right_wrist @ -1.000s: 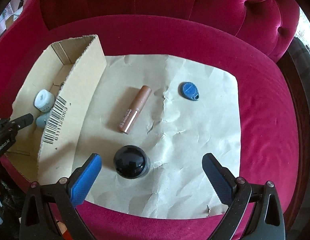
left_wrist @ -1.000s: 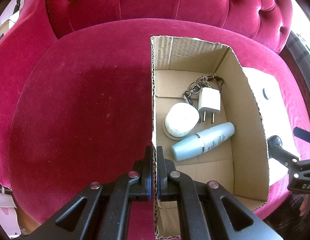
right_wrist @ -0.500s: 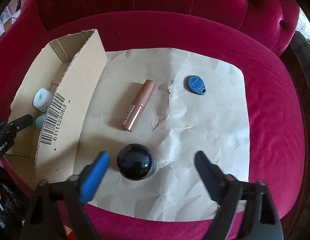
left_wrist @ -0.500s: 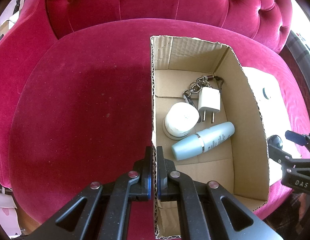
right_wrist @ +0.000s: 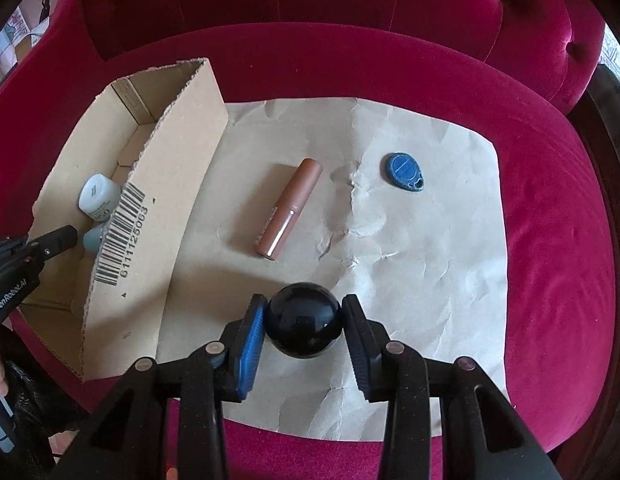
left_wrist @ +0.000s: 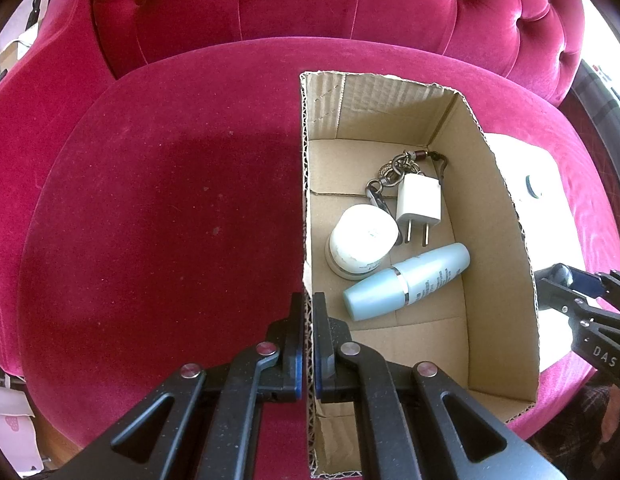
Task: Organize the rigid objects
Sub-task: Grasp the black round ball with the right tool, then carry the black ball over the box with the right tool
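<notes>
On the red velvet seat (right_wrist: pixel 549 208) you've got a cardboard box (right_wrist: pixel 166 184) at 9 o'clock of the brown paper sheet (right_wrist: pixel 429 240), box wall touching the paper's left edge

Your right gripper (right_wrist: pixel 304 322) sits at 6 o'clock on the paper, both pads flanking the black ball (right_wrist: pixel 304 320): blue pad (right_wrist: pixel 250 348) against its left side, dark pad against its right. It looks clamped on the ball, contact on both sides; whether the ball is off the paper, can't tell

Brown tube (right_wrist: pixel 289 209) lies at 12 o'clock of the ball, near it but apart, tilted with the cap end toward 1 o'clock. Blue key fob (right_wrist: pixel 403 170) lies at 1–2 o'clock of the ball, well apart, flat on the paper

Your left gripper (left_wrist: pixel 308 332) is clenched on the box's left wall (left_wrist: pixel 306 200), one finger outside, one inside, corrugated edge pinched between them, near the box's 6 o'clock end

Inside the box from the left wrist view:
- white jar (left_wrist: pixel 363 240) near the left wall, centre
- light blue bottle (left_wrist: pixel 407 280) lying on its side at 4–5 o'clock of the jar, touching or nearly touching it
- white charger plug (left_wrist: pixel 418 202) at 1 o'clock of the jar, prongs toward 6 o'clock
- metal keychain (left_wrist: pixel 393 172) at 12 o'clock, partly under the charger

From the right wrist view only the jar and the bottle's tip show over the barcode wall; your left gripper's tip shows at 9 o'clock
</notes>
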